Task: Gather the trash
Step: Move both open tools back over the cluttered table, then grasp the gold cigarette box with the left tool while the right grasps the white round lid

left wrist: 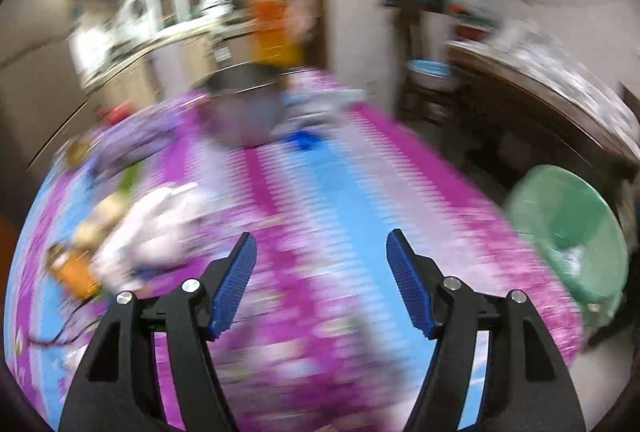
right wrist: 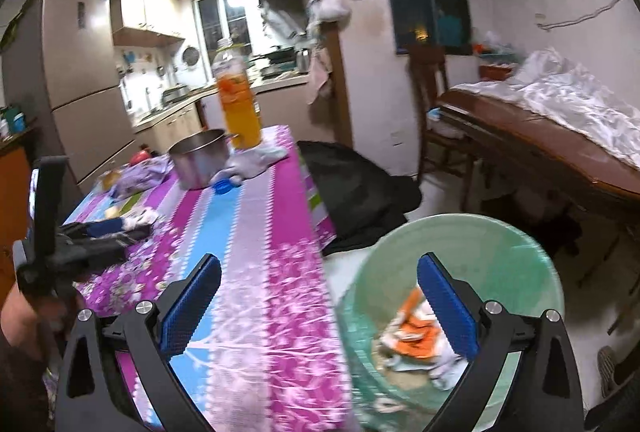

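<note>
Left wrist view is super blurry, but the left gripper [left wrist: 321, 252] clearly has its fingers spread with nothing between them, hanging over the striped purple-pink-and-blue tabletop [left wrist: 340, 192]. A white crumpled wad [left wrist: 160, 228], probably tissue or paper trash, sits at the left of that frame next to something orange I can't make out. A steel pot [left wrist: 244, 108] is up in the middle, and the green trash bin [left wrist: 568, 228] peeks in at the right edge.

Right wrist view is sharper. The right gripper [right wrist: 320, 280] has its fingers wide apart and empty, straddling the tabletop edge and the bin at lower right. Inside the bin lie orange-and-white wrappers [right wrist: 416, 332]. Further back on the tabletop: the pot, a bottle of orange drink [right wrist: 238, 100] just behind it, a blue cap [right wrist: 223, 186], and a purple bag [right wrist: 140, 176] at the left. The left gripper shows at the left edge of this frame, near more white scraps [right wrist: 140, 219].
</note>
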A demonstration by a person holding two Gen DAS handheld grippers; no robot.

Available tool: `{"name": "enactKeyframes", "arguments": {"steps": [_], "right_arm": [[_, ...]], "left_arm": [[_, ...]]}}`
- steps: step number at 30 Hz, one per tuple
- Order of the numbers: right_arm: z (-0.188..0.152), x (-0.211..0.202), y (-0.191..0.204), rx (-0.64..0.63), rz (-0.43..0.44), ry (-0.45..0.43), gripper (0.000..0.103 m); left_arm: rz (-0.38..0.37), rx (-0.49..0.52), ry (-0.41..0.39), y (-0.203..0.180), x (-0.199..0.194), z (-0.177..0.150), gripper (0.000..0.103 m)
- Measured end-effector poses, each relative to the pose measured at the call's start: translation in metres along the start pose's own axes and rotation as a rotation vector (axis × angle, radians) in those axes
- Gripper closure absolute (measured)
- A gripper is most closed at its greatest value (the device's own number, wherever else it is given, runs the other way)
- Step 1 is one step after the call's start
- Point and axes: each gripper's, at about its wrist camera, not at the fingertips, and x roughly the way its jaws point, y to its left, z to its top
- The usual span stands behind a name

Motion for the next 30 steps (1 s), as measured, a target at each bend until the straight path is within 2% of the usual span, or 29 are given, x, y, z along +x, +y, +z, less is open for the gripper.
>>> {"name": "enactKeyframes", "arguments": {"steps": [1,5,10,12,16,22,28,30], "right_arm": [[-0.001,0.004,0.006,0.000,0.018,0.008,0.005],[-0.005,0.018,0.030,-0.014,0.076,0.032,0.005],[-0.005,0.035,0.067,-0.053,0.152,0.059,0.005],[-0.004,0.041,0.082,-0.070,0.178,0.065,0.005],[-0.004,0.047,0.101,-0.090,0.207,0.075,0.005],[-0.005,0.050,0.112,-0.101,0.217,0.083,0.005],[-0.002,0.052,0.124,-0.120,0.239,0.088,0.005],[-0.002,0.052,0.131,-0.132,0.250,0.087,0.005]], "left_arm": [[0.025,-0.044,0.010,0.023,0.000,-0.001,0.038],[0.174,-0.331,0.030,0.150,-0.015,-0.023,0.038],[0.191,-0.585,0.073,0.241,-0.022,-0.048,0.038],[0.165,-0.659,0.093,0.256,-0.017,-0.056,0.038],[0.108,-0.703,0.122,0.265,-0.003,-0.058,0.038],[0.107,-0.732,0.152,0.270,0.020,-0.053,0.038],[0.129,-0.733,0.154,0.272,0.028,-0.047,0.032],[0.121,-0.772,0.145,0.274,0.027,-0.049,0.030]]}}
